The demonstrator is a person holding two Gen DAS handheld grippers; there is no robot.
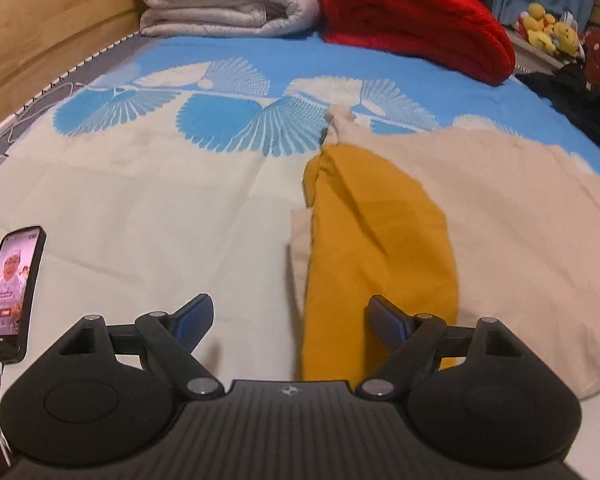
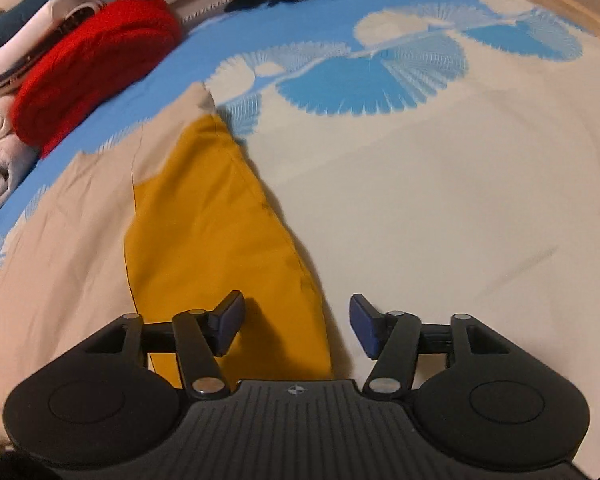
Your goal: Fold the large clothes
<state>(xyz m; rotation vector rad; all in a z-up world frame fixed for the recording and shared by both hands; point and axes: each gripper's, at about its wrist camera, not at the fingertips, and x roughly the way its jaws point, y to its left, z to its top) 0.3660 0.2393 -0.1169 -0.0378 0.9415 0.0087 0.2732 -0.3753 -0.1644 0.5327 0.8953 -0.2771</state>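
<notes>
Left wrist view gives me the mustard-and-beige garment (image 1: 372,240) lying on the bed sheet (image 1: 140,208), its near end cut off behind my left gripper (image 1: 288,320), whose jaws stand wide with nothing between them. On the right wrist view the same garment (image 2: 204,216) runs under my right gripper (image 2: 298,322), likewise spread wide and empty, so its lower hem is hidden. Beyond lie a folded red blanket (image 1: 416,20), a white quilt (image 1: 228,0), blurred plush toys (image 1: 548,28) and a phone (image 1: 10,292).

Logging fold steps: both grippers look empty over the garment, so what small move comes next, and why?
Probably lower the right gripper and close on the yellow panel's near edge: it's open, straddling that edge, holding nothing. The left gripper is open too.
</notes>
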